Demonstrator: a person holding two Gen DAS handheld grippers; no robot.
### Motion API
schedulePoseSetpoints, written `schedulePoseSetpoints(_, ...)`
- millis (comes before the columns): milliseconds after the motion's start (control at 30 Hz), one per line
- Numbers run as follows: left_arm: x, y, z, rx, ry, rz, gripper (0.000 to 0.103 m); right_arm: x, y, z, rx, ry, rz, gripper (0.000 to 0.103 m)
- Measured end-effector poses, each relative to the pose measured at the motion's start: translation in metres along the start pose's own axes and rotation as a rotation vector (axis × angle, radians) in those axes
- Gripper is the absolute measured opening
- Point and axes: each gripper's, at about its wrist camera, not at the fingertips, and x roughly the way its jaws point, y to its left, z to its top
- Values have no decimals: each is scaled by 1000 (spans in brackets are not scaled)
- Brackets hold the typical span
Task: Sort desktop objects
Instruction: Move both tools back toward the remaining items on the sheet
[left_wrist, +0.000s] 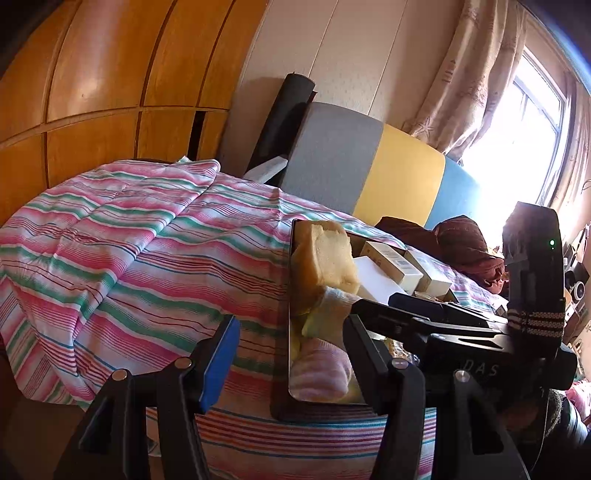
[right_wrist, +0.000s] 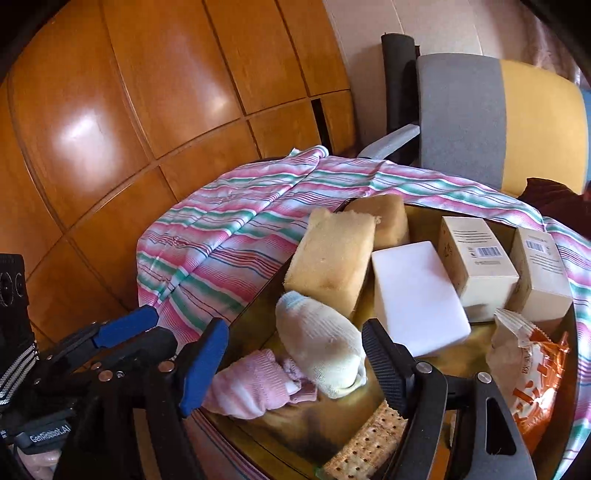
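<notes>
Two rolled socks, one cream-white (right_wrist: 325, 347) and one pink (right_wrist: 255, 384), lie touching at the near edge of a glossy dark reflective tray (right_wrist: 258, 435) on the pink-and-green striped cloth (right_wrist: 229, 229). Behind them: two tan sponges (right_wrist: 332, 258), a white foam block (right_wrist: 417, 295), two cream cartons (right_wrist: 476, 258). Right gripper (right_wrist: 295, 358) jaws wide, straddling the socks, holding nothing. Left gripper (left_wrist: 291, 354) jaws wide, empty.

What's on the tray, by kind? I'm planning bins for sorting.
Sponges: 2
Socks: 2
White block: 1
Boxes: 2
Snack packs: 2
Total: 9
</notes>
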Motion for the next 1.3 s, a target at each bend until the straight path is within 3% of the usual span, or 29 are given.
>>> schedulePoseSetpoints(167,0,-11,-1,28,8,1,59,-5,-3,-3,2,-11,-15,75)
schedulePoseSetpoints(367,3,-26,-7,55,33,-10,59,-31,-21,-9,35,-62,-98,74)
schedulePoseSetpoints(733,15,-101,-14,173,69,-159,60,-107,-84,-41,154,-178,-262,76)
schedulePoseSetpoints(967,30,-170,-22,281,116,-265,60,-163,-161,-85,328,-208,-440,78)
schedulePoseSetpoints(1300,69,-278,-51,486,242,-378,60,-255,-267,-174,621,-236,-693,79)
